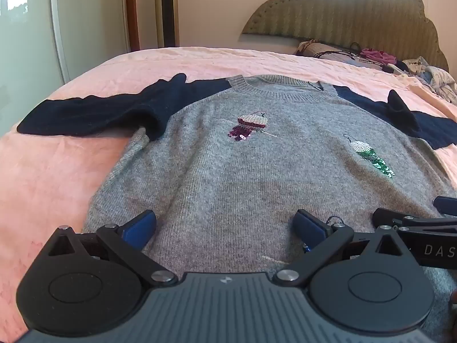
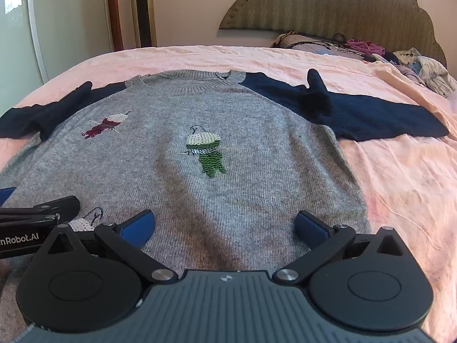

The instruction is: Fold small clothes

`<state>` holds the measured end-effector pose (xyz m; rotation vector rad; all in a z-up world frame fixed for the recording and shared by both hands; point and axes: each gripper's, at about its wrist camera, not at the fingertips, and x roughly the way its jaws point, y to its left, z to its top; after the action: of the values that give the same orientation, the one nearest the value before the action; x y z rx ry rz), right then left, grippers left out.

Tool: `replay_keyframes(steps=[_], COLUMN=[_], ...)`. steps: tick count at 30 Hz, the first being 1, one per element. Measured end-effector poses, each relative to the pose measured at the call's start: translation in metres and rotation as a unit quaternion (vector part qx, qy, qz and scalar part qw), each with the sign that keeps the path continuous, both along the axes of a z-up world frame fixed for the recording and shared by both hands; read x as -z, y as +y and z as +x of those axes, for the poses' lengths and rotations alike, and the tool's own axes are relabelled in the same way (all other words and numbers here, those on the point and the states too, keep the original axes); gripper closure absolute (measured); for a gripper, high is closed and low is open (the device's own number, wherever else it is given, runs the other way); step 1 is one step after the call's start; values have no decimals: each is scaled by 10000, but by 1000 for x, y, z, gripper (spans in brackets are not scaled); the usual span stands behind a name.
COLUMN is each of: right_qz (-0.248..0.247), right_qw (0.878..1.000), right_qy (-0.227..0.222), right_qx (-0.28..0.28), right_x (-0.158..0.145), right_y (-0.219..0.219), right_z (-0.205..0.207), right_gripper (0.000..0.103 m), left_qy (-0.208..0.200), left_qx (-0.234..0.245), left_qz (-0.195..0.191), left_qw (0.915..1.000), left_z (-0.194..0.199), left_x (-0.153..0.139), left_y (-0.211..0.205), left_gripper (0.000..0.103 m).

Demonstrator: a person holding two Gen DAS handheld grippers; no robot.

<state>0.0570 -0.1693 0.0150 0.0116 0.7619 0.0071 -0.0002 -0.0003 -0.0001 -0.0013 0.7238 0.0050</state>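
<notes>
A small grey knit sweater (image 1: 228,171) (image 2: 177,183) with navy sleeves lies flat, face up, on the pink bedsheet (image 1: 42,177). Sequin motifs sit on its chest, a maroon one (image 1: 251,127) and a green one (image 2: 208,154). Both navy sleeves (image 1: 94,114) (image 2: 371,114) stretch out sideways. My left gripper (image 1: 225,225) hovers open over the lower left part of the sweater, with nothing between its blue pads. My right gripper (image 2: 225,225) stands open over the lower right part, also holding nothing. Each gripper shows at the edge of the other's view.
A padded headboard (image 1: 342,14) stands at the far end. A heap of other clothes and cords (image 2: 400,60) lies at the back right of the bed. A tall fan (image 1: 167,8) and a white door (image 1: 34,28) stand beyond the bed's left side.
</notes>
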Motion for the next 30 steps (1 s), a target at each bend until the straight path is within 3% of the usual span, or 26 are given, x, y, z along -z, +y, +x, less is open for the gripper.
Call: replay_keyframes(steps=[30], right_qz=[-7], right_qw=[10000], right_qy=[4], right_qx=[0], right_x=[0], right_y=[0], right_z=[0], right_gripper=[0], left_qy=[10], left_qx=[-18], left_qz=[13], left_qw=[10000], left_z=[1], left_x=[0], left_y=[0], left_gripper=[0])
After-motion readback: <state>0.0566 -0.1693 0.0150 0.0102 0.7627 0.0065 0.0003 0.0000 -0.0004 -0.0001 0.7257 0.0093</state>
